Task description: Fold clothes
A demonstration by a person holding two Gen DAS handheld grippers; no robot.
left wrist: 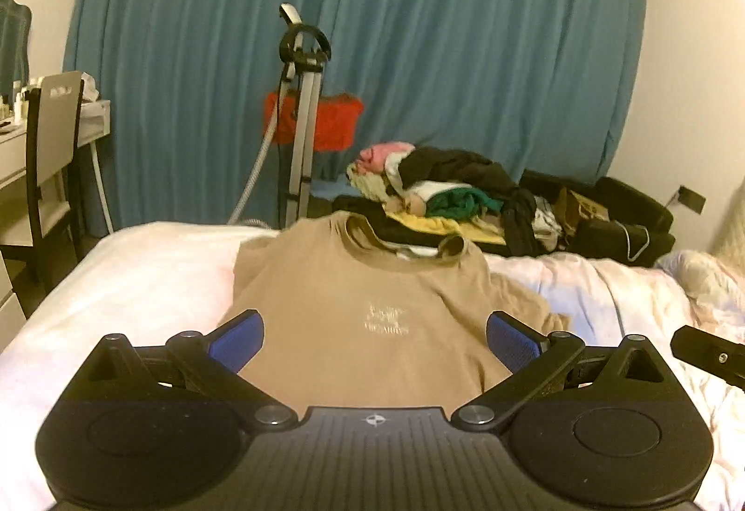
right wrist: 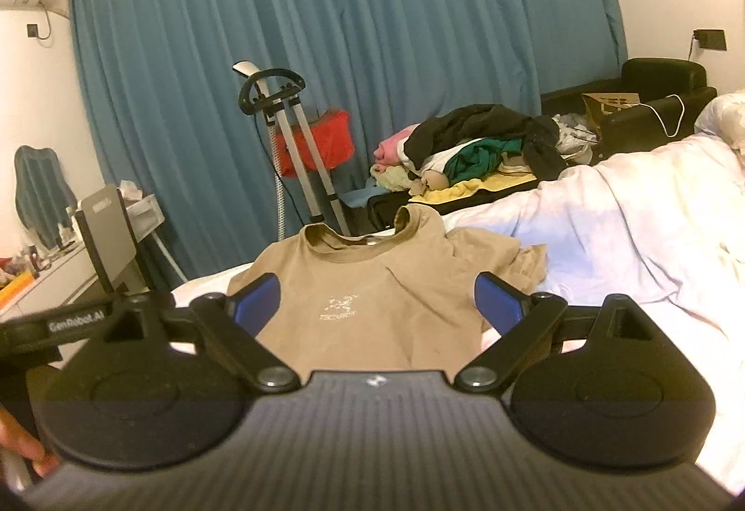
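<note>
A tan T-shirt (left wrist: 363, 292) with a small white chest logo lies front up on the white bed, collar pointing away from me; in the right wrist view the tan T-shirt (right wrist: 372, 278) has its right sleeve crumpled. My left gripper (left wrist: 375, 339) hovers open over the shirt's lower half, blue pads wide apart with nothing between them. My right gripper (right wrist: 377, 301) is open too, just above the shirt's hem area, and holds nothing. A black tip of the right gripper (left wrist: 707, 352) shows at the right edge of the left wrist view.
A pile of unfolded clothes (left wrist: 447, 194) sits beyond the shirt at the bed's far edge. A garment steamer stand (left wrist: 302, 110) stands before the blue curtain (left wrist: 372, 22). A rumpled white duvet (right wrist: 628, 222) covers the bed's right side. A desk and chair (left wrist: 46, 148) stand left.
</note>
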